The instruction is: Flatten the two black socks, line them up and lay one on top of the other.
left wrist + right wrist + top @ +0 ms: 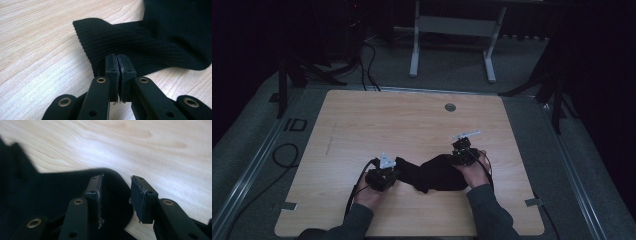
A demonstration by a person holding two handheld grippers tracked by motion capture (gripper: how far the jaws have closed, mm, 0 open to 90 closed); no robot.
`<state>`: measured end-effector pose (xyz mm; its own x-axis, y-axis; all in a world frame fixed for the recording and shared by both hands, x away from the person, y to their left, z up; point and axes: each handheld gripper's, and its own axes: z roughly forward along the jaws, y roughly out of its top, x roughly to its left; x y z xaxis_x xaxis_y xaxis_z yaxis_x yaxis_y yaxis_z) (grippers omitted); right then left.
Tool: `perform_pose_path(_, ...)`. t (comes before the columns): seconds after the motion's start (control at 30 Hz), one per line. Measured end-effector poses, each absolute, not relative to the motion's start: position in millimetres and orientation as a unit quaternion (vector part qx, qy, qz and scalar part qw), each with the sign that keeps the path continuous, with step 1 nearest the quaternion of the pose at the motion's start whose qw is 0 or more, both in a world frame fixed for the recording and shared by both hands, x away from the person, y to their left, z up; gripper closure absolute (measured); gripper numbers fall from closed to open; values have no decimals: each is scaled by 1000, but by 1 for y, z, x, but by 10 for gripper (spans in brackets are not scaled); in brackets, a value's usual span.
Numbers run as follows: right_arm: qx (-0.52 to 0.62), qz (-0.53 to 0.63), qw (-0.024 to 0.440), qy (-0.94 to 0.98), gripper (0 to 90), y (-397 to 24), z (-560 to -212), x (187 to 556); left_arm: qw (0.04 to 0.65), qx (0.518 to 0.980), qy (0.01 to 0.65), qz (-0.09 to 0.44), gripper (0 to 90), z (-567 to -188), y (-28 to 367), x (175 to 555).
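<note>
A black ribbed garment (432, 173) lies crumpled on the wooden table (377, 125), near its front edge, between the two hands. The left gripper (117, 72) is clenched on the garment's ribbed edge, pads pressed together through the cloth. The right gripper (116, 195) stands parted above the garment's other end, with nothing held between its pads.

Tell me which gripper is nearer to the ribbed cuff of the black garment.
Left. The left gripper is shut on the ribbed cuff. The right gripper stands open over the garment's far end.
</note>
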<state>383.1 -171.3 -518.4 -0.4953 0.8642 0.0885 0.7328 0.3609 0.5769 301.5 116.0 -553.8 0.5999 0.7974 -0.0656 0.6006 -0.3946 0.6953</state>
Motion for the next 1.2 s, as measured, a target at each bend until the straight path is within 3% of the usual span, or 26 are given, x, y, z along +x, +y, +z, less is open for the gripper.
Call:
perform_pose_path(0.2,506,273,108,811,599,-178,-536,390,351,822,425,139,877,-554,116,301)
perform_pose_path(0.3,516,275,106,804,639,-181,-542,395,352,822,426,138,877,-554,116,301)
perform_pose_path(0.4,511,271,106,809,800,-181,-542,396,352,823,425,137,877,-554,116,301)
perform_pose_path(0.47,507,270,110,811,855,-181,-540,394,353,822,425,136,877,-554,116,301)
perform_pose_path(0.83,484,309,155,804,860,-192,-500,358,356,820,428,133,875,-555,116,301)
perform_pose_path(1.2,482,332,147,797,860,-208,-481,326,361,818,431,125,858,-555,118,301)
